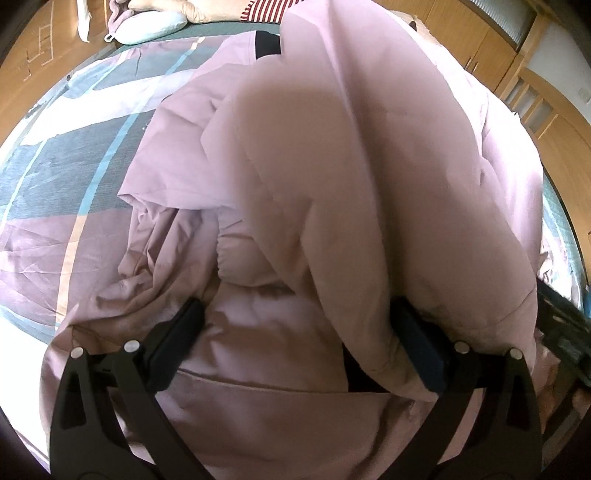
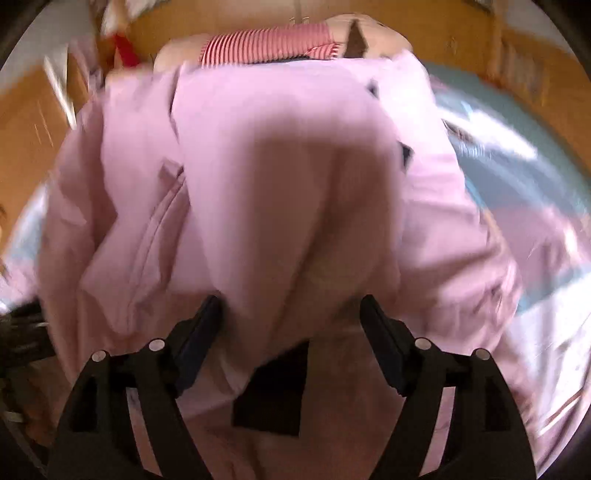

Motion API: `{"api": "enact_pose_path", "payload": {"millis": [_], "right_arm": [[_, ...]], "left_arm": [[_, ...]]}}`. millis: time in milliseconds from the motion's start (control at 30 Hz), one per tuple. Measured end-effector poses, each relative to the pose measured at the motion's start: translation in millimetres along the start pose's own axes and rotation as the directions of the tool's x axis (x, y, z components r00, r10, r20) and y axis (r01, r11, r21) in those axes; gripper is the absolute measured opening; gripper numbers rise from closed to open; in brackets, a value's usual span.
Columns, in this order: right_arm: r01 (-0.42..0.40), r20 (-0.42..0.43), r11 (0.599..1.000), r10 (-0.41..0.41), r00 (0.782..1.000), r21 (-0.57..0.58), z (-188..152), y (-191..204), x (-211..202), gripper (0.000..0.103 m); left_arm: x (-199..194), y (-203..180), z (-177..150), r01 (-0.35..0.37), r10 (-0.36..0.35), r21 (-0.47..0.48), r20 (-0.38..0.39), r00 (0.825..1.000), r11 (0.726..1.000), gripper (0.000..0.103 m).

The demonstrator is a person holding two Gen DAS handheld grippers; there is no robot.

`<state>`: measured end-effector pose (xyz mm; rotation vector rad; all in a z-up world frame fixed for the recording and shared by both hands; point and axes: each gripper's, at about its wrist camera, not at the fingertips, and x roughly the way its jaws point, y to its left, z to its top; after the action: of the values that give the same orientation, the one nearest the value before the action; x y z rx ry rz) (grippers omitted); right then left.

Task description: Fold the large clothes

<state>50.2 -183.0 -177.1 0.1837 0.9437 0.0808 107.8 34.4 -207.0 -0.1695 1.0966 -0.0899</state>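
A pink padded jacket (image 1: pixel 295 184) lies spread on the bed. One thick fold of it, a sleeve with a black cuff (image 1: pixel 360 373), rises close to the lens. My left gripper (image 1: pixel 297 317) stands open just over the jacket. Its jaws are wide apart, and the raised sleeve drapes against the right finger (image 1: pixel 417 332) only. In the blurred right wrist view, my right gripper (image 2: pixel 291 314) is shut on that bulky sleeve of the jacket (image 2: pixel 288 184). The fabric narrows between the pads, and the black cuff (image 2: pixel 269 391) hangs just behind them.
The bed has a sheet (image 1: pixel 55 166) in grey, lilac and white blocks. A pale blue pillow (image 1: pixel 151 26) and a red-striped cloth (image 1: pixel 258 7) lie at its far end. Wooden cupboards (image 1: pixel 480 44) stand beyond the bed on the right.
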Motion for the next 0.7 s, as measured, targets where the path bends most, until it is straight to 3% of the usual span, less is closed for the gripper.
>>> {"api": "enact_pose_path", "payload": {"millis": [267, 400, 567, 700], "right_arm": [[0.051, 0.129, 0.993, -0.037, 0.991, -0.104, -25.6, 0.0, -58.5, 0.078], [0.023, 0.139, 0.983, 0.002, 0.990, -0.182, -25.1, 19.4, -53.8, 0.078], [0.067, 0.085, 0.968, -0.048, 0.995, -0.244, -21.5, 44.4, -19.5, 0.078], [0.051, -0.030, 0.990, -0.055, 0.998, -0.129, -18.6, 29.1, 17.6, 0.080]], "left_arm": [[-7.2, -0.7, -4.9, -0.001, 0.001, -0.022, 0.032, 0.999, 1.000, 0.101], [-3.3, 0.9, -6.3, -0.002, 0.003, -0.022, 0.029, 1.000, 1.000, 0.101], [-1.3, 1.0, -7.2, -0.003, 0.003, -0.015, 0.027, 1.000, 1.000, 0.101], [0.0, 0.8, -7.2, -0.004, 0.004, -0.008, 0.024, 1.000, 1.000, 0.101]]}}
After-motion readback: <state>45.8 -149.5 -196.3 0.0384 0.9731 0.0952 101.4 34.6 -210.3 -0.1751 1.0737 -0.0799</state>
